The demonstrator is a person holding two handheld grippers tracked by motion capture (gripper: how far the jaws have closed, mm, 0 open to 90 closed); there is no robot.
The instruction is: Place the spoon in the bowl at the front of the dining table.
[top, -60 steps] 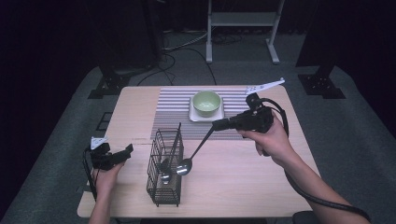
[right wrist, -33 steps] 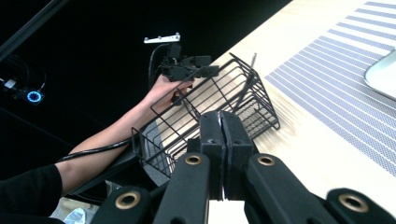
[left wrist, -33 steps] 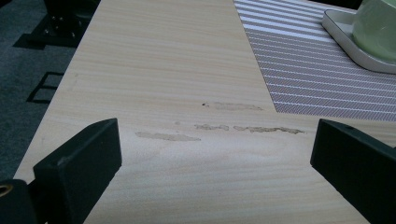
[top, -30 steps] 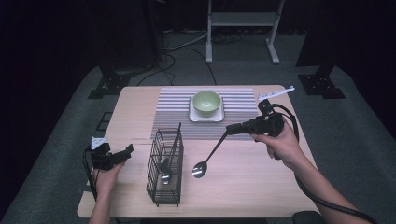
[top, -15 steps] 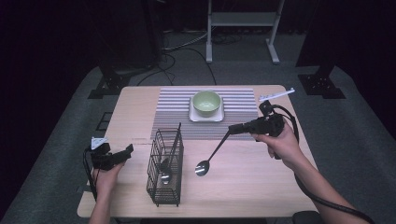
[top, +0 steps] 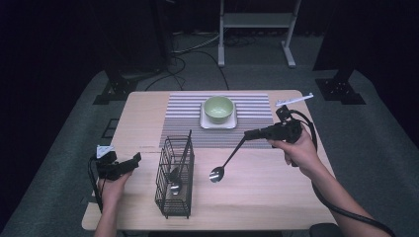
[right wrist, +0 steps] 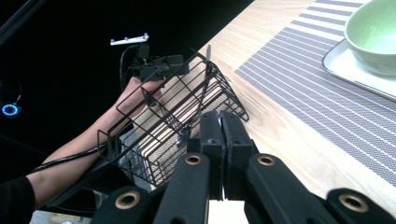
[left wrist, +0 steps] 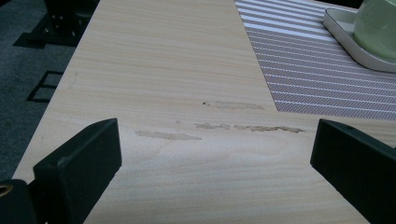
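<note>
Nearest in the high view: two forearms coming in from the bottom edge. At lower left, the left gripper (top: 129,163) resting low over the pale wooden surface (top: 276,197), jaws spread wide with nothing between them; confirmed by the left gripper view, with its two black jaws far apart over bare wood marked by a few scuffed streaks.

Just beside it toward the middle, one black wire basket (top: 175,177) standing upright, with at least two utensils inside it, a spoon bowl low down and a dark handle rising past the rim.

To the right of the basket, one spoon (top: 226,162) slanting down, bowl end low over the wood, handle end clamped in the right gripper (top: 248,134). Whether the bowl touches the wood: cannot tell. In the right gripper view, jaws pressed together on the thin handle, the spoon's bowl lost behind them; beyond, the basket (right wrist: 177,121) seen from its side, and the other hand with its gripper farther off.

Farther back, one striped placemat (top: 183,111) carrying one white square plate (top: 203,123) with one green bowl (top: 218,108) on it.

No readable writing or brand anywhere.
</note>
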